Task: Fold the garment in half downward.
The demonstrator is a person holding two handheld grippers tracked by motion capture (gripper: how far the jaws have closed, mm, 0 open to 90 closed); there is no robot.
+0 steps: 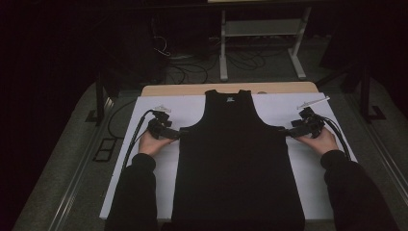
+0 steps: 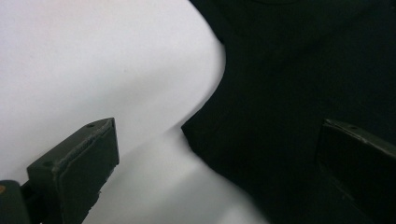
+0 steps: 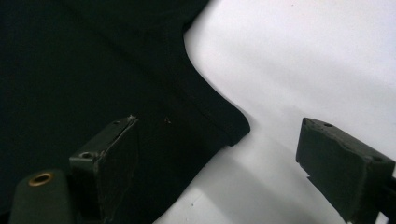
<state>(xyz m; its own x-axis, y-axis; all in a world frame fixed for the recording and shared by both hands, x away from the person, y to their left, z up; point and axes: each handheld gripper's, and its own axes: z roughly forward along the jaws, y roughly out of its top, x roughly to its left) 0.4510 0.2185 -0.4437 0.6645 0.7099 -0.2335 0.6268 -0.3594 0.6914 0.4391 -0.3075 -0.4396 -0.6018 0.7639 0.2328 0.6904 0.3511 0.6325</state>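
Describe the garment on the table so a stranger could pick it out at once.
Look at the white sheet covering the table, with a gripper held open at each side. Flat in its middle lies a black sleeveless top, neck toward the far edge. It is the one dark piece of clothing on the pale surface, with wide shoulder straps and scooped armholes.

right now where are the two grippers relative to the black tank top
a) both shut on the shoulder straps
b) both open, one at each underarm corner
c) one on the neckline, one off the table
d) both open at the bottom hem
b: the left gripper and the right gripper each have their jaws spread wide, either side of an underarm corner of the black tank top, which lies flat on the white table.
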